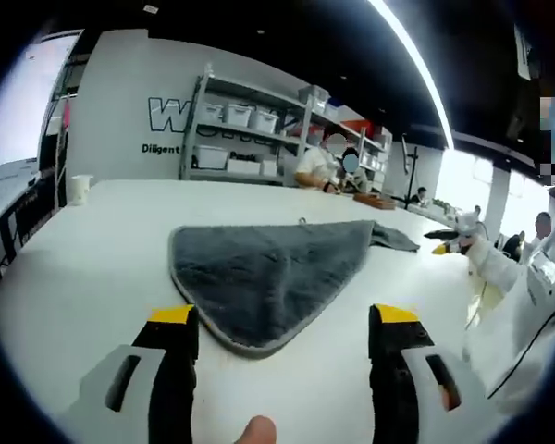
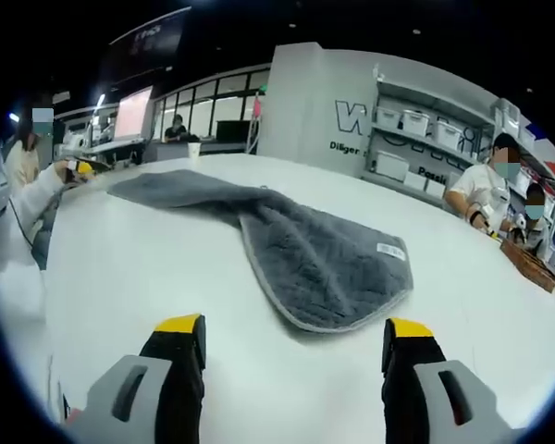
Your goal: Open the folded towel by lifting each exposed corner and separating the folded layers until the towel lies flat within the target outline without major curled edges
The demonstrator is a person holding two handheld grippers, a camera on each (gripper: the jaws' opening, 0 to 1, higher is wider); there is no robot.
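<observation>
Grey plush microfibre towel [image 1: 268, 277] lies folded just ahead of my left gripper [image 1: 285, 333], beyond my right gripper [image 2: 294, 344]. Both sets of jaws gape, holding nothing. Looks soft and floppy, so I'd pinch that rounded hemmed corner nearest my left jaws.

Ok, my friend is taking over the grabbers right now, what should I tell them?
Left gripper: open, holding nothing, pointed at the near rounded edge of the grey towel.
Right gripper: open, holding nothing, short of the towel's near edge.
The towel lies on the white table, partly opened, with a folded layer still lying on top and a small white label near one edge.
Done: nothing clearly finished; I can't see a target outline.
Left: lift the corners, separate the layers, spread it flat.
</observation>
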